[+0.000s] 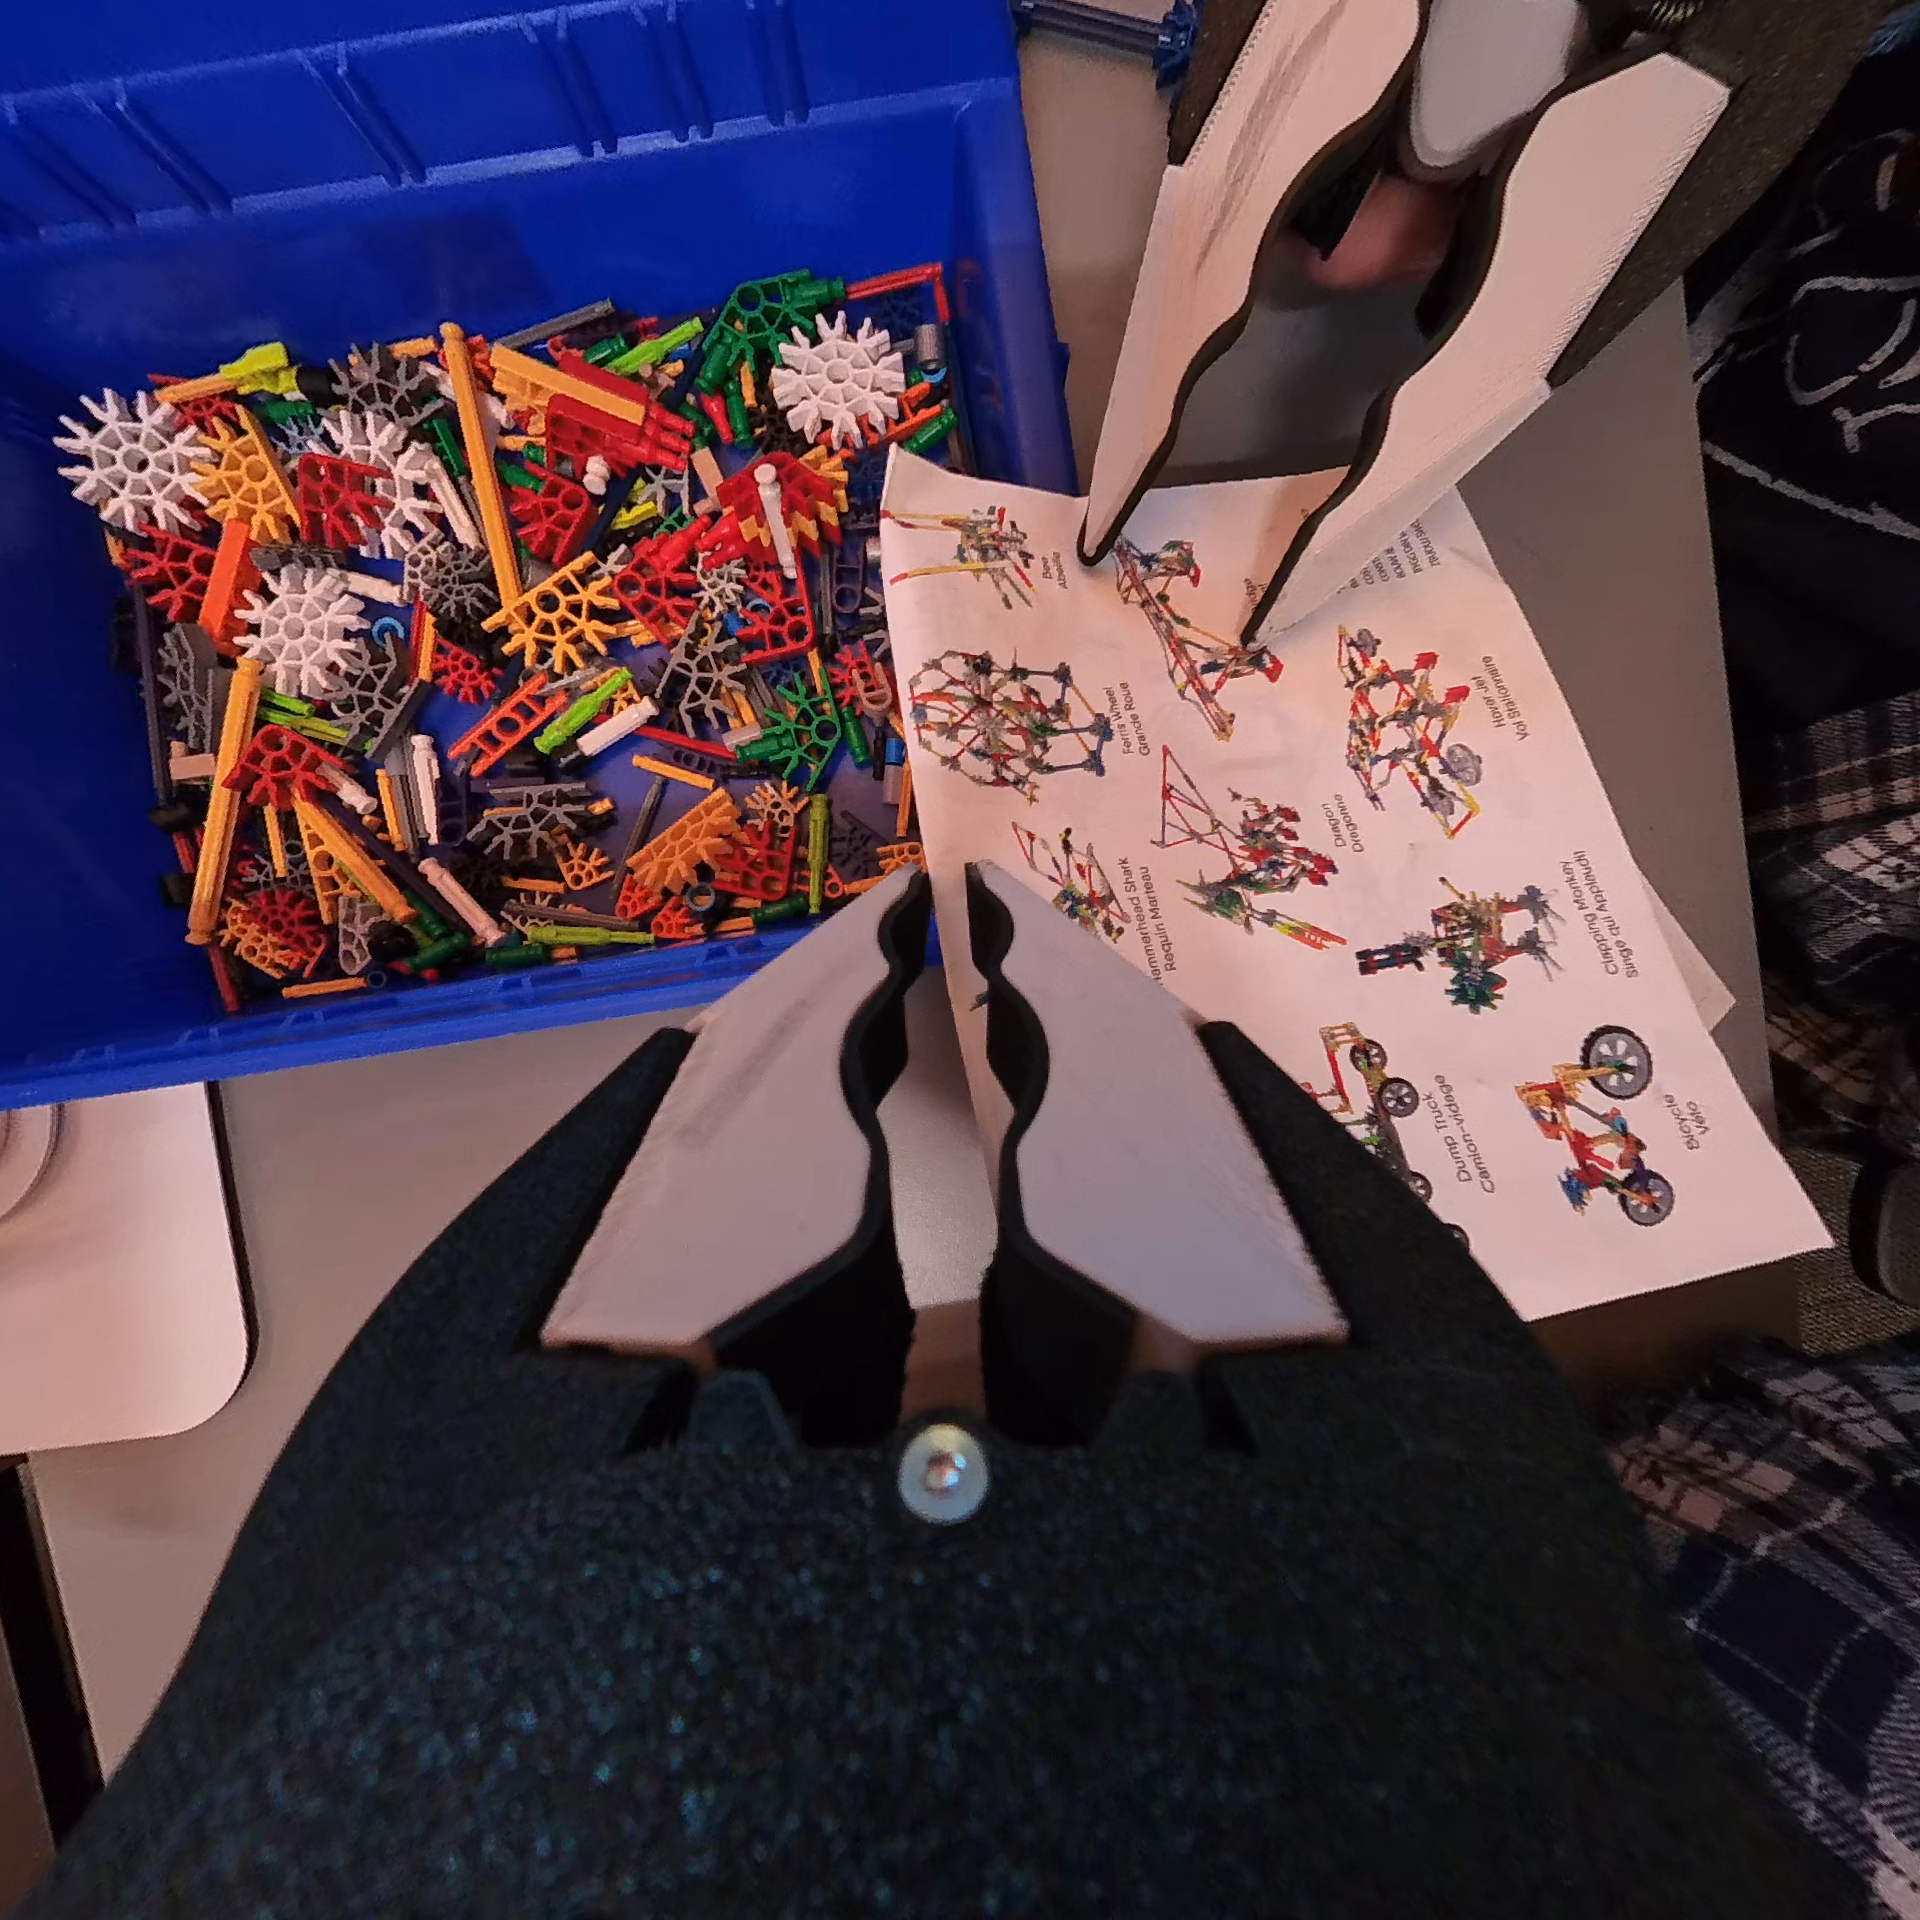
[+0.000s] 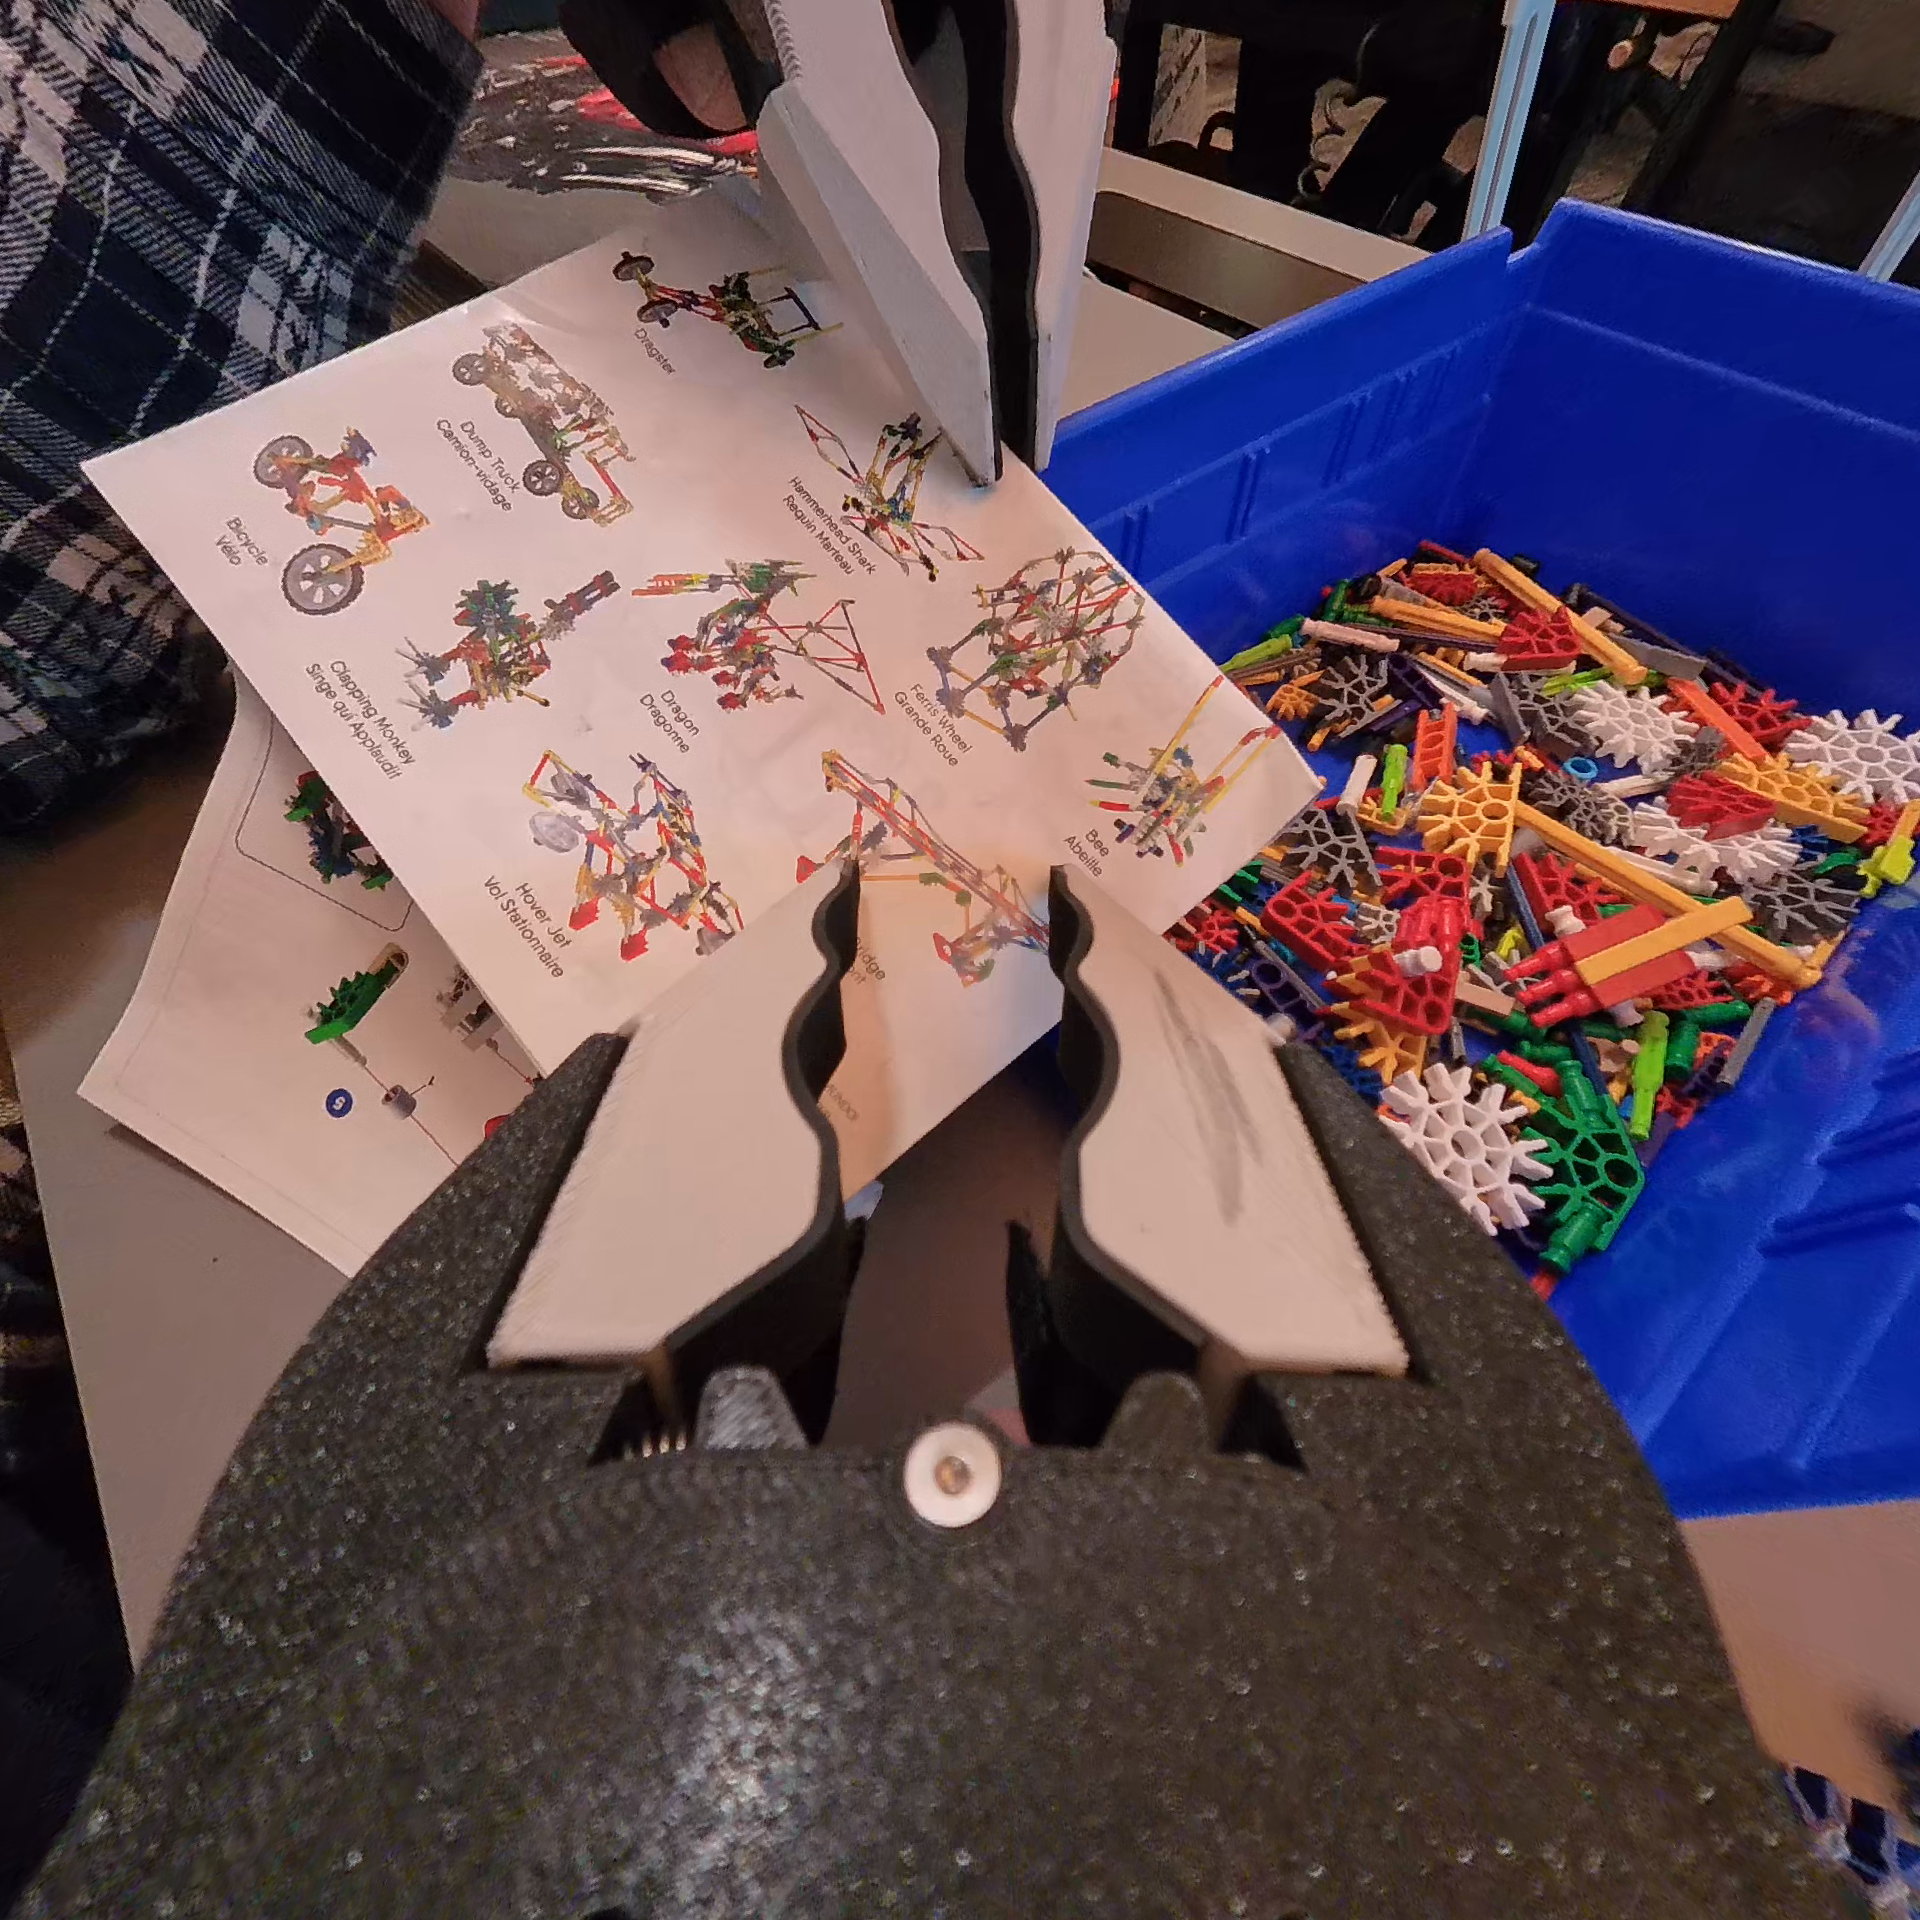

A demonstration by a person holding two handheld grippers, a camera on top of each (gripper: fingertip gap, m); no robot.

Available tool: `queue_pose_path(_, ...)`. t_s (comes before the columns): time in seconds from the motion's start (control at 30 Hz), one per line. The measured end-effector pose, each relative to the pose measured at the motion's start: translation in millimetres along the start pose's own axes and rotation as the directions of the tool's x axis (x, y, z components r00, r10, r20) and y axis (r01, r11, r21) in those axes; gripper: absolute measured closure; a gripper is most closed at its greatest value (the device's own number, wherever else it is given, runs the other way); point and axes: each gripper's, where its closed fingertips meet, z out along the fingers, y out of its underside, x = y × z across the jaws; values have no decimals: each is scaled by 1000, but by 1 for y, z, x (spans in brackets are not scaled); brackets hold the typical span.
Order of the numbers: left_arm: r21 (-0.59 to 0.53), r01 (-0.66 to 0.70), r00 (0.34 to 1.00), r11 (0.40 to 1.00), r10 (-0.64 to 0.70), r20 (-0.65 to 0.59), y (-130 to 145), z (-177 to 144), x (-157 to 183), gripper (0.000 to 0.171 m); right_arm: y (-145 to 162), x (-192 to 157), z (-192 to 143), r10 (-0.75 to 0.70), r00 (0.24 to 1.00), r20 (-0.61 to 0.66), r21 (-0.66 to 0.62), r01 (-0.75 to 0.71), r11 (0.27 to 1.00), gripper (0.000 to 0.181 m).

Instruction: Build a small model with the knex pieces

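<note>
A white printed sheet (image 1: 1299, 831) with pictures of toy models lies tilted, its corner over the rim of a blue bin (image 1: 520, 1039). My left gripper (image 1: 945, 878) is shut on the sheet's edge beside the bin; it also shows in the right wrist view (image 2: 1008, 468). My right gripper (image 2: 954, 883) is open, both fingertips resting on the sheet (image 2: 727, 520) near its far corner; it also shows in the left wrist view (image 1: 1172, 592). The bin (image 2: 1351, 416) holds several colourful plastic rods and connectors (image 1: 520, 623), also seen in the right wrist view (image 2: 1558, 831).
A second printed sheet (image 2: 260, 987) lies under the first on the grey table (image 1: 416, 1195). A white flat object (image 1: 104, 1247) sits at the table's left edge. A person's plaid clothing (image 2: 156, 260) is close beside the sheets. There is about 9 cm between the tips of the two grippers.
</note>
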Motion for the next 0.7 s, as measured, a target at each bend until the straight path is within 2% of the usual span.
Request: queue_pose_path(0.7, -2, 4, 1000, 1000, -5, -21, 1, 0, 4, 164, 3, -7, 0, -1, 1000, 25, -6, 1, 1000, 145)
